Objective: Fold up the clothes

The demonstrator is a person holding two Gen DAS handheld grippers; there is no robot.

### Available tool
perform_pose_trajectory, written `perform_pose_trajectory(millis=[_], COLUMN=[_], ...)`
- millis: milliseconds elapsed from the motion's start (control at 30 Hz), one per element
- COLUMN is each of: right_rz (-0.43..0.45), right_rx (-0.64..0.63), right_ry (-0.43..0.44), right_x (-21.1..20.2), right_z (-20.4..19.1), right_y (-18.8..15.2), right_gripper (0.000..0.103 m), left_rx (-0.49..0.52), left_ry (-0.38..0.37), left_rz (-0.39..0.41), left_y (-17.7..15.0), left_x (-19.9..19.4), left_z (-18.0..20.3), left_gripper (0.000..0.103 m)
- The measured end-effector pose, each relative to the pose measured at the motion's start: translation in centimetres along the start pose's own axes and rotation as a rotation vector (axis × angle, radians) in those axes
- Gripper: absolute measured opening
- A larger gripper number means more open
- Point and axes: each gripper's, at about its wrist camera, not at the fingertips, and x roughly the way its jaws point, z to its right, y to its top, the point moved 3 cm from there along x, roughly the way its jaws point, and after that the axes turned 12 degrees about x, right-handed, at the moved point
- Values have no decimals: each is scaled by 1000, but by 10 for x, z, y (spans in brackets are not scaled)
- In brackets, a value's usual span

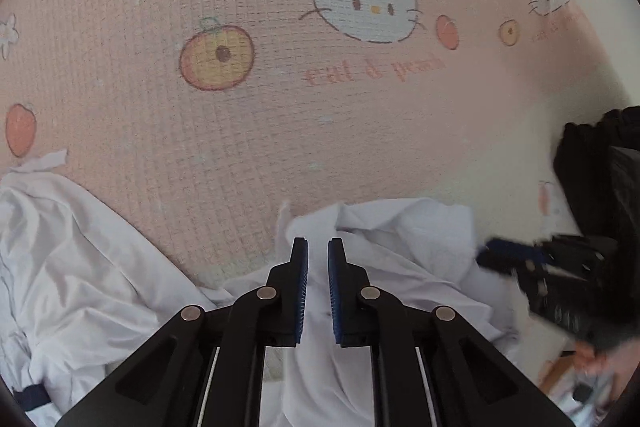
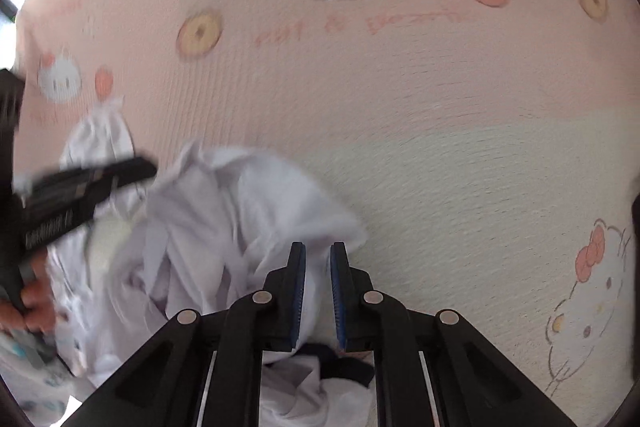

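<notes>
White cloth, a crumpled garment [image 1: 100, 267] with a dark trim at one edge, is lying bunched and rumpled on a pink cartoon-print bed cover [image 1: 240, 127], spreading from the near left across to the near right with no flat panel or clean crease showing. The left gripper [image 1: 318, 259] is hovering just above the middle of the heap, its fingers [image 1: 300, 291] standing at a narrow gap, and no cloth can be made out pinched between them. The right gripper [image 2: 318, 263] is sitting over the garment's right edge, fingers likewise narrowly parted with white fabric passing beneath; whether any is caught there cannot be told, as that view is blurring. A hand [image 2: 28, 307] is showing at the left rim of the right wrist view. Judging by the tangle, the garment is not lying folded, and the work looks like sorting or spreading it out. A next move would call for finding two matching edges or corners and drawing the cloth flat.
</notes>
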Motion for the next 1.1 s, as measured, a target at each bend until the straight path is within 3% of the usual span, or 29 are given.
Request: perform_pose_trajectory(millis=[100,267,300,333,367,400,433,533,800,833,900,933,967,1100], right_rz=[-13,-110,-134,-152,-171,-197,-220,-251,-344,-345,-346,-336,-325,-295], right_rx=[69,187,225,258,291,321,347,369,507,509,510,494,478,465], right_ry=[63,183,203,224,244,260,277,312,409,422,448,452,456,497], right_x=[-8,-15,-14,-16,-17,-17,-17,-15,13,16,22,25,27,37], right_z=[19,44,49,53,57,59,60,62,64,61,56,52,48,34], right_y=[4,-3,-7,-9,-11,-14,-17,-21,-34,-36,-39,-38,-38,-31], right_gripper=[11,13,14,21,38,45,51,51,51,51,37,16,8,7], left_rx=[-27,84,115,146,167,194,213,243,328,329,325,323,314,276], left_ry=[-35,-32,-20,-8,-7,-15,-25,-57,10,19,33,38,32,-11], left_rz=[-23,-52,-66,-79,-87,-88,-87,-94,-112,-111,-104,-100,-99,-95], left_y=[4,7,8,9,8,8,7,5,-11,-13,-16,-18,-20,-28], left_x=[-2,-9,-8,-7,-5,-5,-5,-3,-9,-11,-19,-22,-25,-33], left_z=[7,39,46,54,61,69,75,90,108,108,107,106,106,109], left_gripper=[9,13,19,32,40,55,59,59,59,59,59,59,59,59])
